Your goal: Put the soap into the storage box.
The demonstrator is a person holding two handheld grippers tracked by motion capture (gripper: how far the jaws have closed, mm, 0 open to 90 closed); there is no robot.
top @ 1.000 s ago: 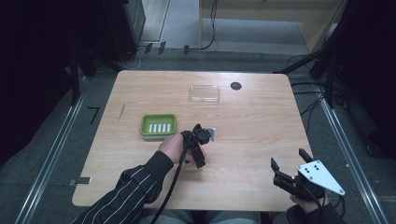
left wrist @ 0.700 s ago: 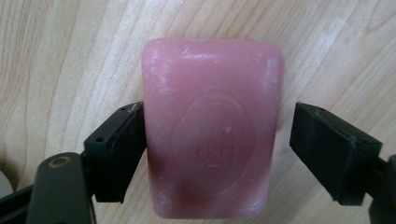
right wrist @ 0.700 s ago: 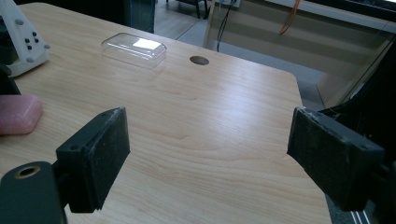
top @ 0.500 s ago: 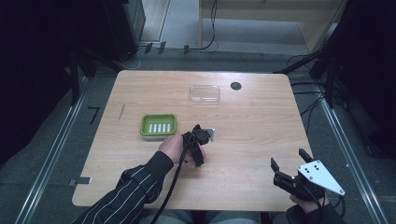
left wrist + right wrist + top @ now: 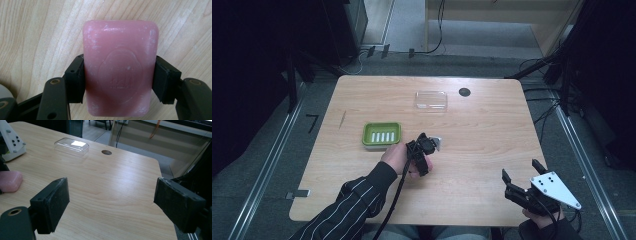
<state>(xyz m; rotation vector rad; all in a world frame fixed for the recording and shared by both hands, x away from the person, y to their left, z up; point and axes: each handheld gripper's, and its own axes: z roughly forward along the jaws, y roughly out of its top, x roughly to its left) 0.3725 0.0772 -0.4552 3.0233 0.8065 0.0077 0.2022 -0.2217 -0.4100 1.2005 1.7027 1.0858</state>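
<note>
your left gripper point(image 5: 117, 87) is clamped on the pink soap point(image 5: 120, 75) just above the table point(image 5: 492, 130) beside the green dish point(image 5: 382, 135), likely its destination but not yet reached, while your right gripper point(image 5: 112, 207) waits near the table's edge, jaws apart and empty.

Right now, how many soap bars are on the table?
1. A pink soap bar lies on the wooden table, clamped in the left gripper jaws right of the green soap dish. None seem hidden.
</note>
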